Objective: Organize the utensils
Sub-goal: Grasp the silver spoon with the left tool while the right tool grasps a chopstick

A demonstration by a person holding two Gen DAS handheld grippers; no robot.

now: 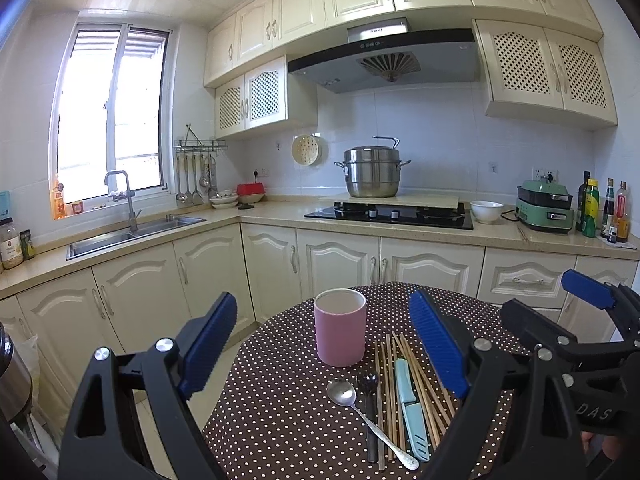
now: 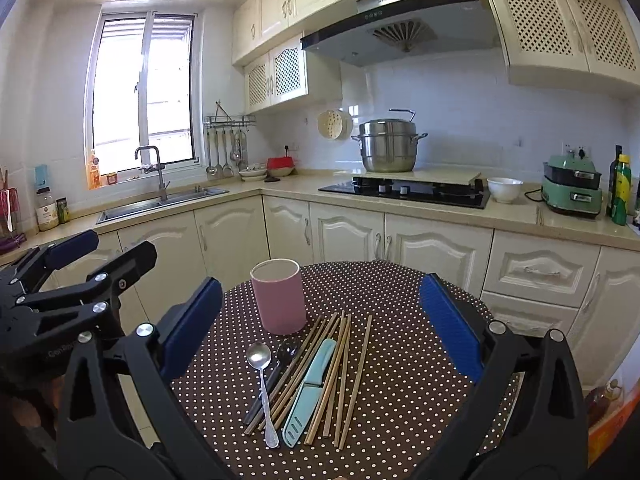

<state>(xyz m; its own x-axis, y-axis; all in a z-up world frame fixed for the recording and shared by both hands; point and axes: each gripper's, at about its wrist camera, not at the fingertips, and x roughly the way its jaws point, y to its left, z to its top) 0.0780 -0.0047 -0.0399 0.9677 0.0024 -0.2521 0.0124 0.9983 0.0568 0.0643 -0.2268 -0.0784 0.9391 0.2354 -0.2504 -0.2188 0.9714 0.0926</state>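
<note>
A pink cylindrical holder (image 1: 340, 327) (image 2: 279, 296) stands empty and upright on the polka-dot table (image 1: 280, 420) (image 2: 400, 380). In front of it lie a silver spoon (image 1: 342, 393) (image 2: 260, 356), a black spoon (image 1: 369, 384) (image 2: 286, 354), several wooden chopsticks (image 1: 390, 400) (image 2: 344, 376) and a light-blue sheathed knife (image 1: 410, 408) (image 2: 310, 388). My left gripper (image 1: 324, 340) is open and empty above the table's left side; it also shows in the right wrist view (image 2: 100, 254). My right gripper (image 2: 320, 320) is open and empty over the utensils; it also shows in the left wrist view (image 1: 560, 300).
Kitchen cabinets and a counter run behind the table, with a sink (image 1: 132, 234), a hob with a steel pot (image 1: 372, 172), a white bowl (image 1: 486, 210) and a green appliance (image 1: 546, 206). Floor lies left of the table.
</note>
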